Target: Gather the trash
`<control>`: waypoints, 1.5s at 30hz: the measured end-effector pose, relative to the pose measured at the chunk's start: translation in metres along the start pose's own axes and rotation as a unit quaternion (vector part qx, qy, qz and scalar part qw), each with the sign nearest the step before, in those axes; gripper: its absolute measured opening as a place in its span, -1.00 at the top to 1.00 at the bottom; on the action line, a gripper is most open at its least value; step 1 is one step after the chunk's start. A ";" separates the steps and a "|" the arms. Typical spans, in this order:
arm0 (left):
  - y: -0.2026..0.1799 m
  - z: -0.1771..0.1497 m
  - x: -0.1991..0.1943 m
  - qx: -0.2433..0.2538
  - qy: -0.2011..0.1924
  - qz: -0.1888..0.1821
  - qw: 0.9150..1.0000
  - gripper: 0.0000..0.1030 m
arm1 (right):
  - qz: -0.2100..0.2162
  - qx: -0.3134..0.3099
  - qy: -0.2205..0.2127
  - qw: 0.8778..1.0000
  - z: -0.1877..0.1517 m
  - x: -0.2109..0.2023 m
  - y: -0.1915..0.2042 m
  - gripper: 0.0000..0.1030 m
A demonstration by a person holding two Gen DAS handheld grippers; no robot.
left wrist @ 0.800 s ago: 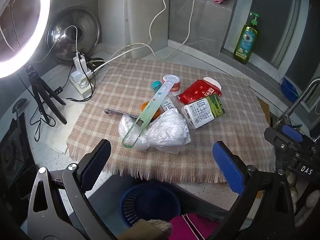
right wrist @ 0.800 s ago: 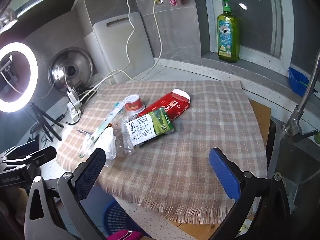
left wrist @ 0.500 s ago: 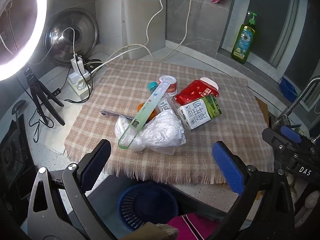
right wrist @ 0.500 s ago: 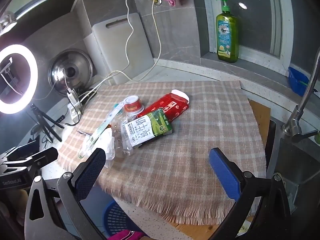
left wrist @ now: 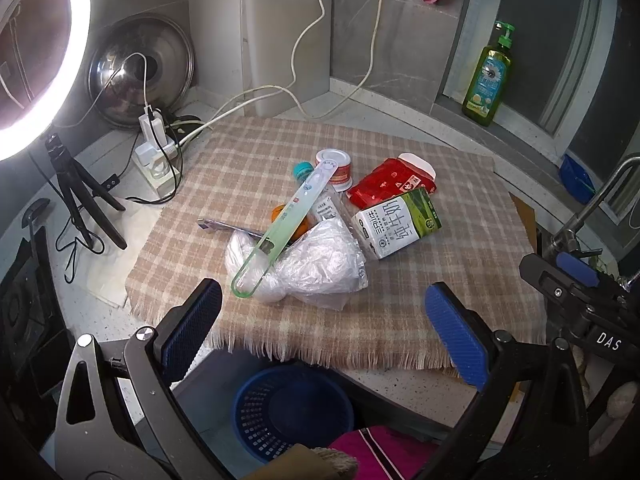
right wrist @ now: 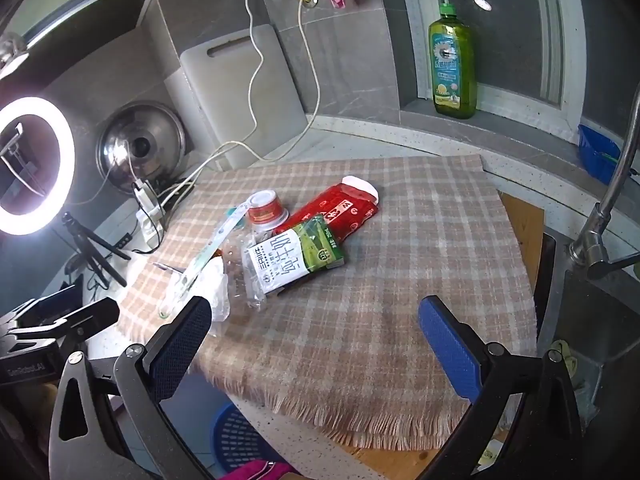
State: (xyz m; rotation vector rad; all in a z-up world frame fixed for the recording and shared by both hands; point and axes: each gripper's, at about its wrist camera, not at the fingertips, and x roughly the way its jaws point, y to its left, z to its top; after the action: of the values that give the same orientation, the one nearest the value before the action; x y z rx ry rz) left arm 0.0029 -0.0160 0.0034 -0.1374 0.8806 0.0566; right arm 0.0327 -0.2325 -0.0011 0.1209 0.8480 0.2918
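Through the left wrist I see my left gripper [left wrist: 322, 326] spread wide and empty, low in frame; the trash pile's plastic bag [left wrist: 316, 262] sits centre, blue basket [left wrist: 294, 412] at bottom. Right wrist: my right gripper [right wrist: 314, 340] also gapes empty; milk carton [right wrist: 294, 260] lies centre-left on the surface [right wrist: 400, 280].

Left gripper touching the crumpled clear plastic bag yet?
Apart. In the left wrist view the open left gripper hangs short of the crumpled clear plastic bag; bare checked cloth shows between its blue pads and the bag.
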 end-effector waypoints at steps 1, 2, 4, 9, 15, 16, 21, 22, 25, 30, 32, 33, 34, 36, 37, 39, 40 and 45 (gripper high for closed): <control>0.000 0.000 0.000 0.000 -0.001 0.001 1.000 -1.00 | 0.001 0.000 0.001 1.000 0.000 0.001 0.000 -0.99; 0.000 0.000 0.000 0.001 -0.001 0.001 1.000 -1.00 | 0.003 0.000 0.002 1.000 0.001 0.001 0.000 -0.99; 0.001 0.000 0.001 -0.001 -0.001 0.001 1.000 -1.00 | 0.003 -0.002 0.002 1.000 0.001 0.002 0.001 -0.99; 0.001 0.001 0.001 0.000 0.001 0.001 1.000 -1.00 | 0.006 -0.001 0.003 1.000 0.000 0.004 0.002 -0.99; 0.001 0.001 0.001 0.001 -0.001 0.001 1.000 -1.00 | 0.006 0.000 0.003 1.000 -0.001 0.004 0.003 -0.99; 0.002 0.001 0.002 0.000 -0.001 0.001 1.000 -1.00 | 0.006 0.001 0.003 1.000 -0.001 0.004 0.003 -0.99; 0.003 0.003 0.004 -0.003 0.000 0.001 1.000 -1.00 | 0.006 0.000 0.004 1.000 0.000 0.004 0.002 -0.99; 0.004 0.003 0.004 -0.003 0.001 0.001 1.000 -1.00 | 0.006 0.001 0.004 1.000 0.000 0.005 0.003 -0.99; 0.003 0.003 0.004 -0.002 0.000 0.001 1.000 -1.00 | 0.006 0.000 0.004 1.000 0.000 0.004 0.002 -0.99; 0.003 0.003 0.004 -0.002 0.000 0.001 1.000 -1.00 | 0.007 -0.001 0.004 1.000 0.001 0.004 0.002 -0.99; 0.003 0.004 0.004 -0.003 0.000 0.001 1.000 -1.00 | 0.007 0.001 0.005 1.000 0.000 0.005 0.002 -0.99; 0.003 0.004 0.004 -0.003 0.000 0.001 1.000 -1.00 | 0.008 0.002 0.005 1.000 0.000 0.005 0.002 -0.99; 0.003 0.004 0.004 -0.003 0.000 0.001 1.000 -1.00 | 0.008 0.002 0.006 1.000 -0.001 0.005 0.003 -0.99; 0.003 0.004 0.004 -0.002 0.000 0.002 1.000 -1.00 | 0.009 0.003 0.008 1.000 -0.002 0.006 0.003 -0.99; 0.002 0.003 0.004 -0.002 0.001 0.002 1.000 -1.00 | 0.010 0.004 0.009 1.000 -0.002 0.006 0.003 -0.99; 0.002 0.003 0.004 -0.002 0.000 0.002 1.000 -1.00 | 0.010 0.004 0.008 1.000 0.000 0.006 0.002 -0.99; 0.002 0.003 0.005 -0.002 0.000 0.002 1.000 -1.00 | 0.010 0.004 0.009 1.000 -0.001 0.006 0.002 -0.99; 0.002 0.003 0.004 -0.002 0.000 0.002 1.000 -1.00 | 0.010 0.004 0.010 1.000 -0.001 0.007 0.002 -0.99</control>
State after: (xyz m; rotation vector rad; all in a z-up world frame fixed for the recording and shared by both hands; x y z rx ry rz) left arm 0.0077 -0.0136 0.0019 -0.1394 0.8813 0.0630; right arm 0.0355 -0.2280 -0.0066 0.1345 0.8676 0.3083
